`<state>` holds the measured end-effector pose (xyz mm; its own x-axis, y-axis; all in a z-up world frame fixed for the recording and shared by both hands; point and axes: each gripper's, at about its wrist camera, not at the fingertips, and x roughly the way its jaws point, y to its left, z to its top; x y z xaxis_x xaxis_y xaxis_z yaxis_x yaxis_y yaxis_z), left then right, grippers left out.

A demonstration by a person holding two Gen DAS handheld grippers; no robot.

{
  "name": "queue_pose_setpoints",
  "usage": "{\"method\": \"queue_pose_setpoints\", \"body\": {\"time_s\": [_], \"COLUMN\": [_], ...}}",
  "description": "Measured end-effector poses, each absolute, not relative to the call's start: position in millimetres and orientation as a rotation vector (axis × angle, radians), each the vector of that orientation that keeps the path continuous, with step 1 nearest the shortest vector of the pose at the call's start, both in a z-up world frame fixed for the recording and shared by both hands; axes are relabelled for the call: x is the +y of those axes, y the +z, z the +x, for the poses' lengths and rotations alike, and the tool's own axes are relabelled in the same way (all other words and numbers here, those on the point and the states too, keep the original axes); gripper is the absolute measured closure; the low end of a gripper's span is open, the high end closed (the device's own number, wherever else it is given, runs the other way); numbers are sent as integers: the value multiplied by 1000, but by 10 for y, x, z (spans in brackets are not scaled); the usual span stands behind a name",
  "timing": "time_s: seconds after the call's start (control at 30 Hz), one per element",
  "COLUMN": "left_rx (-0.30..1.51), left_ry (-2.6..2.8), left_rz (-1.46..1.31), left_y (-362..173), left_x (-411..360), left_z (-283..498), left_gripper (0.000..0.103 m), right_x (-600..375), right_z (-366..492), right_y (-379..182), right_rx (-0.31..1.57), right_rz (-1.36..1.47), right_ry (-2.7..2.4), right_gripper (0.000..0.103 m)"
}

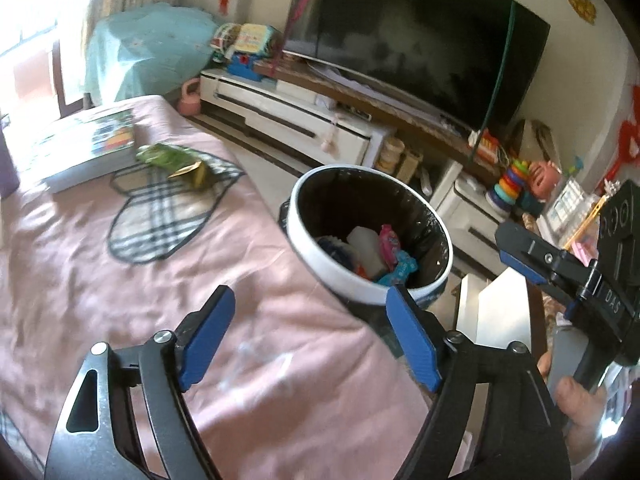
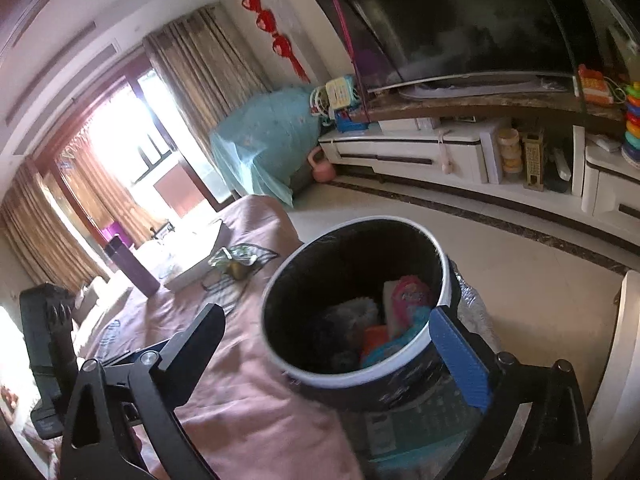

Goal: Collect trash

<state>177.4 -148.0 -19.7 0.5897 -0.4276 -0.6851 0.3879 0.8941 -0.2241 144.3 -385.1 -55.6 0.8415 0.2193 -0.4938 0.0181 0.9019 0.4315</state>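
Observation:
A round trash bin (image 1: pixel 432 298) with a white rim and black liner stands at the edge of a pink-covered table (image 1: pixel 160 288); it holds several wrappers and packets (image 1: pixel 390 254). My left gripper (image 1: pixel 310 334) is open and empty above the cloth, just short of the bin. A green and gold wrapper (image 1: pixel 176 162) lies far back on a checked heart-shaped mat (image 1: pixel 160 216). In the right wrist view the bin (image 2: pixel 400 376) sits between my open, empty right gripper's (image 2: pixel 332 348) fingers; the wrapper (image 2: pixel 236 260) lies beyond. The right gripper also shows in the left wrist view (image 1: pixel 560 268).
A book (image 1: pixel 84 148) lies behind the wrapper, and a purple bottle (image 2: pixel 132 268) stands beside it. A white TV cabinet (image 1: pixel 296 120) with a large TV (image 1: pixel 420 52) and toys (image 1: pixel 516 184) runs along the far wall. Tiled floor (image 2: pixel 500 256) lies between.

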Motion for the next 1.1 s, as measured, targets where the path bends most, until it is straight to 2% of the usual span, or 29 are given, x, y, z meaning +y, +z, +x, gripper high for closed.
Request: {"method": "queue_pose_setpoints", "body": {"time_s": [0.33, 0.57, 0.63, 0.77, 0.93, 1.1], "left_rx": [726, 605, 576, 493, 420, 392], "left_ry": [-388, -322, -320, -305, -238, -197], "left_rz": [-71, -33, -28, -31, -2, 3], "left_y": [-209, -117, -62, 66, 60, -16], "left_x": [-981, -839, -814, -719, -685, -666], "left_z": [1226, 849, 775, 592, 411, 346], "left_gripper": [19, 17, 15, 0, 0, 0], "right_x": [-3531, -3330, -3266, -3138, -3029, -3023], "right_z": [942, 705, 617, 376, 85, 34], "right_y": [-737, -688, -582, -324, -250, -415], "right_rx": [555, 538, 510, 410, 255, 217], "right_rz": [472, 396, 359, 257, 164, 166], "right_ry": [82, 57, 46, -44, -176, -184], "right_gripper": [0, 0, 0, 0, 0, 0]}}
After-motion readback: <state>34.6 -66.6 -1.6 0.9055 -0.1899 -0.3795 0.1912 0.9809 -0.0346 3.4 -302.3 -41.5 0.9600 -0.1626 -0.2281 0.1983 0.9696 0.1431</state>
